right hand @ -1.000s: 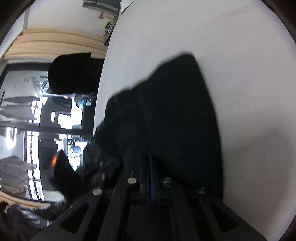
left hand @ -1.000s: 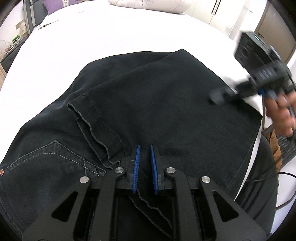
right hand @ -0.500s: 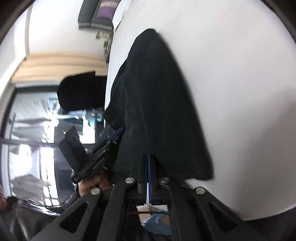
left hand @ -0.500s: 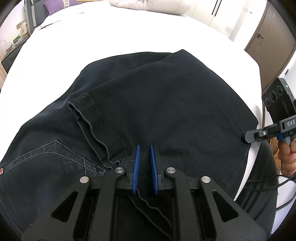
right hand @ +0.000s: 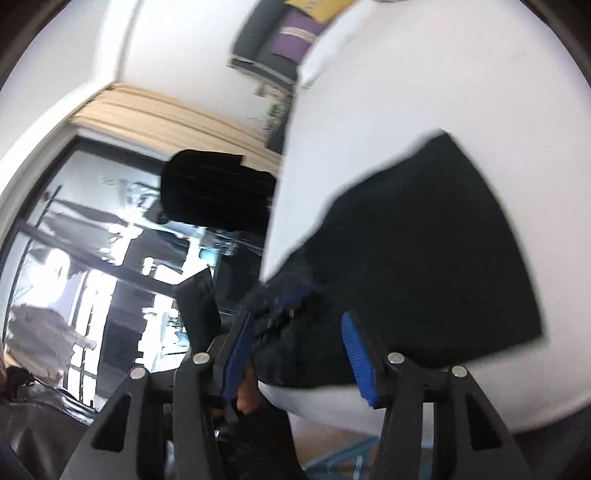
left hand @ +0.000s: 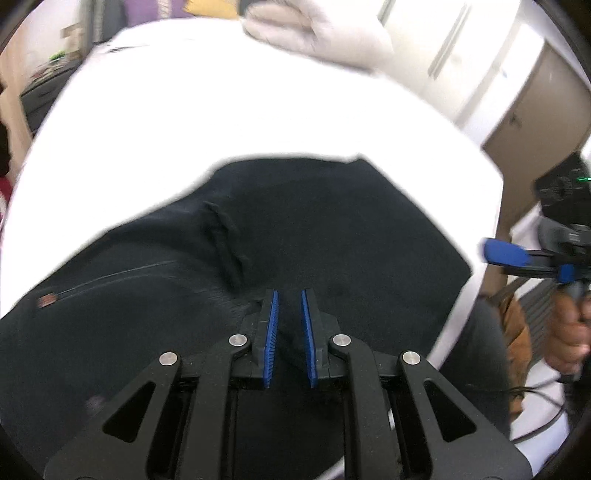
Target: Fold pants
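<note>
White bedding is filling the background of both views, and the bed (left hand: 258, 122) is carrying a pale pillow (left hand: 314, 33) at its far end with cupboard doors beyond. Starting at your left gripper (left hand: 288, 306): you are holding it low over the near part of the black jeans (left hand: 332, 229), its blue pads (left hand: 272, 332) standing a little apart with dark denim lying between and under them, so it looks slightly spread; whether it is nipping a layer is something the blurred picture is not showing. Outward from it, a hem edge is lying in a ridge just left of the fingers, and a small brown rivet (left hand: 46, 301) is marking the pocket side at far left. The jeans are lying on the bed's near side, already doubled over into a broad dark slab reaching the mattress edge. Your right gripper (right hand: 299, 332) is hovering off the right edge of the bed, jaws wide apart and gripping nothing, with the near corner of the jeans sitting between its pads. Judging by this, you are between folds: one fold is down and you are lining up for another grasp. The next move is probably calling for you to close each gripper on a near corner, catching all layers together, then carry both away across the slab evenly so the stack is not skewing.
</note>
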The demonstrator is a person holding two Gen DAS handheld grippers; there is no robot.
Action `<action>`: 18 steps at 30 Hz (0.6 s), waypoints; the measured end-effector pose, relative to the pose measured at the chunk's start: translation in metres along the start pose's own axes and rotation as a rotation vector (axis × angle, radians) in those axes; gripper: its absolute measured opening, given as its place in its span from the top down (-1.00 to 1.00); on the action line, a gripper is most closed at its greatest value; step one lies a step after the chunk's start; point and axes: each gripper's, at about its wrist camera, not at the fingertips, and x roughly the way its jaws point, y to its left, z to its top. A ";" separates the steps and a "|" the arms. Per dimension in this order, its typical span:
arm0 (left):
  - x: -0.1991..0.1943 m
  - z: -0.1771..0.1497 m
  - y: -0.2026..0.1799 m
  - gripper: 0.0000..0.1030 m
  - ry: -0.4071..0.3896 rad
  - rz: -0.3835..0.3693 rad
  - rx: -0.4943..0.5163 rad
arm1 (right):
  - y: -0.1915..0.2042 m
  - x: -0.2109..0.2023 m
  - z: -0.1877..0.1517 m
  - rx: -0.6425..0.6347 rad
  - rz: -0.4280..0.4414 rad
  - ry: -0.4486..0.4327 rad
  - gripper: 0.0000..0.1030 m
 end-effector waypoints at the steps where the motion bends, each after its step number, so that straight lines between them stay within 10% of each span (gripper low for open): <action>1: -0.018 -0.005 0.011 0.76 -0.026 -0.010 -0.038 | 0.008 0.013 0.003 -0.013 0.006 0.012 -0.05; 3: -0.048 -0.021 0.033 0.66 -0.066 -0.026 -0.129 | 0.016 0.043 0.012 -0.030 0.015 0.051 -0.05; 7: -0.096 -0.066 0.084 -0.48 -0.121 -0.004 -0.323 | 0.022 0.087 0.021 -0.043 0.022 0.118 -0.05; 13: -0.152 -0.117 0.157 -0.48 -0.266 0.030 -0.655 | 0.020 0.134 0.030 -0.024 0.063 0.194 -0.05; 18: -0.160 -0.148 0.190 -0.48 -0.274 -0.020 -0.844 | -0.036 0.176 0.030 0.099 -0.152 0.319 0.17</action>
